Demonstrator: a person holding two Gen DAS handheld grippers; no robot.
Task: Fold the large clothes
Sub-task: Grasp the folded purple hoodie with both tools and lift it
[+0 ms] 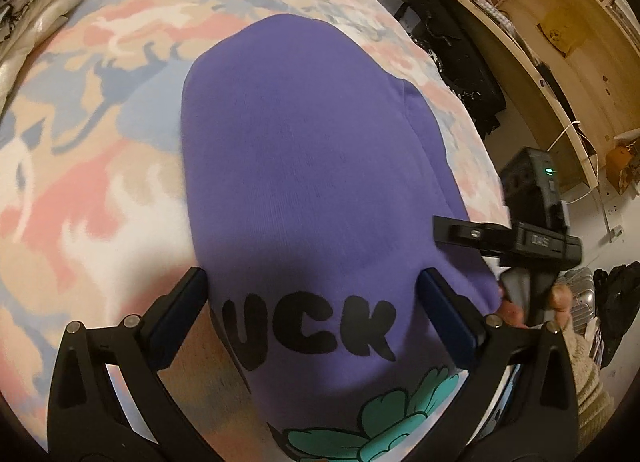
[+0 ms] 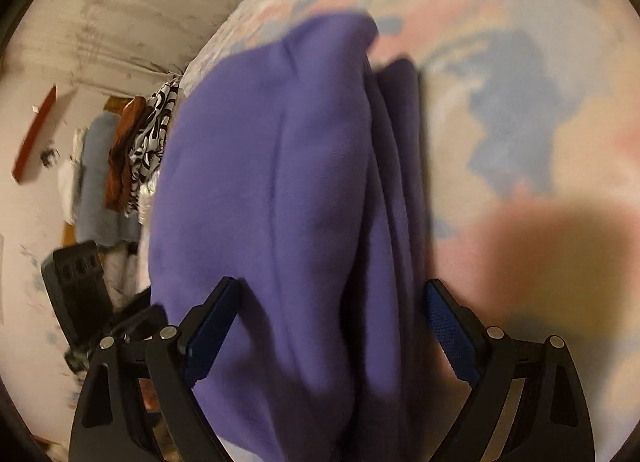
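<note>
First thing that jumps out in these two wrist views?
The purple garment, folded into a long slab on the pastel camouflage-pattern bedspread, fills the centre of both views. Its near end carries bold black lettering and a teal graphic. Both tongs stand wide open over it: the left tongs at the printed end, the right tongs over stacked folds.

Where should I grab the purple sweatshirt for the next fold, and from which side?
Likely the near end of the purple sweatshirt, by the black lettering, coming down from above. It lies flat and partly folded on the patterned bedspread, and that end already sits between the open left gripper. The right gripper could pinch the stacked folds along the right-hand edge.
</note>
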